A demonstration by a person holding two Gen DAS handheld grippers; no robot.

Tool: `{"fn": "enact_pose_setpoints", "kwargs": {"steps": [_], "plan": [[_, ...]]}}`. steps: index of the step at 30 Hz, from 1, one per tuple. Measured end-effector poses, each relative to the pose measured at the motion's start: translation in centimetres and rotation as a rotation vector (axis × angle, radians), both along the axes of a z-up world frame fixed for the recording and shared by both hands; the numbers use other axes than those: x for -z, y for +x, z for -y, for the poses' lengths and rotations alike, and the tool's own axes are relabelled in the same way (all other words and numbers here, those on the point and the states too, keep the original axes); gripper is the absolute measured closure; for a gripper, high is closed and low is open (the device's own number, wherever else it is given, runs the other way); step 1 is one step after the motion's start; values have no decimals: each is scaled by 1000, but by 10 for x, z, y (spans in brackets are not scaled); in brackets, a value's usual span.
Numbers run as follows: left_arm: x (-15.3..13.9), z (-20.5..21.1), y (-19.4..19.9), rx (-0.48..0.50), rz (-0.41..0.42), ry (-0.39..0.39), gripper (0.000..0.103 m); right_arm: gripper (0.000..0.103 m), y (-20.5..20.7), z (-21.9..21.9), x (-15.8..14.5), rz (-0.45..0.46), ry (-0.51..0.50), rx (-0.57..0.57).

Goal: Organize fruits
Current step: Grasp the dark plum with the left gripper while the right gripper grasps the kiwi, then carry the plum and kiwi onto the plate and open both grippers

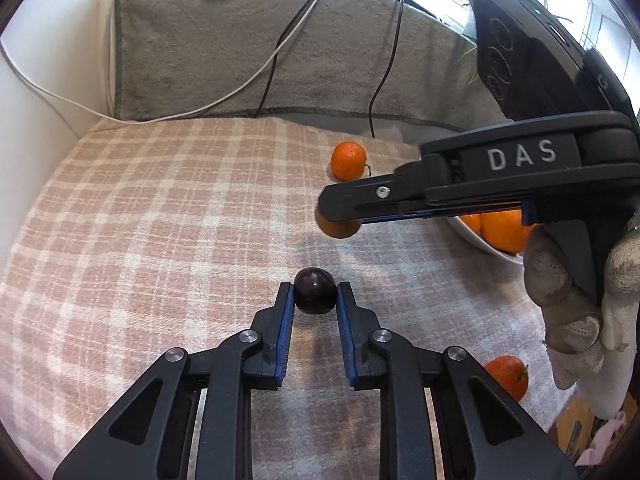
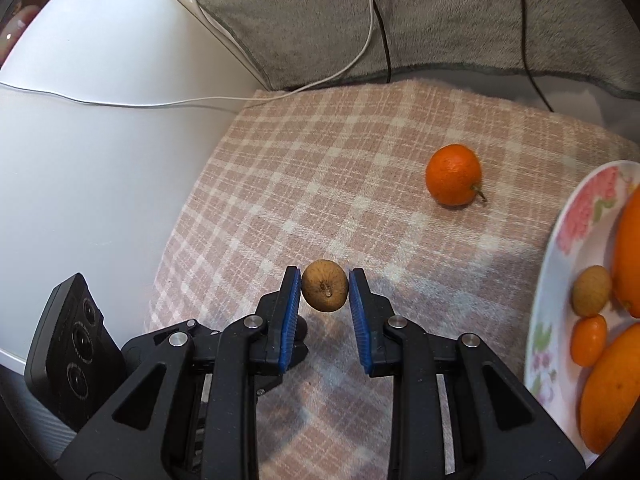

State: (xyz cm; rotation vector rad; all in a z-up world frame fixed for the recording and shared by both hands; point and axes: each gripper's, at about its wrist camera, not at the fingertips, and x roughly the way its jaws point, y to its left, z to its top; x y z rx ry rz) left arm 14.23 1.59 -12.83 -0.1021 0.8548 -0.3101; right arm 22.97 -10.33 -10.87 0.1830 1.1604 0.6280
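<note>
My left gripper (image 1: pixel 315 294) is shut on a dark purple plum (image 1: pixel 315 291) just above the checked cloth (image 1: pixel 160 220). My right gripper (image 2: pixel 324 286) is shut on a small brown round fruit (image 2: pixel 324 285) and holds it above the cloth; it also shows in the left wrist view (image 1: pixel 340 216) with the fruit (image 1: pixel 338 229) under its fingers. A floral plate (image 2: pixel 576 224) at the right holds oranges (image 2: pixel 630 256), a small brown fruit (image 2: pixel 591 290) and a kumquat (image 2: pixel 588 340). A loose mandarin (image 2: pixel 454 175) lies on the cloth.
A second mandarin (image 1: pixel 507 376) lies near the cloth's right front edge, below the gloved hand (image 1: pixel 568 300). A grey towel (image 1: pixel 260 40) covers the back, with black and white cables (image 1: pixel 280 48) draped over it. A white wall (image 2: pixel 100 140) bounds the left.
</note>
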Motion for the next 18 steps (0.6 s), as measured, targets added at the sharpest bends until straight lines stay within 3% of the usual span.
{"fn": "enact_pose_setpoints", "kwargs": {"steps": [18], "plan": [[-38, 15, -34, 40, 89, 0, 83, 77, -38, 58, -48, 129, 20, 69]]}}
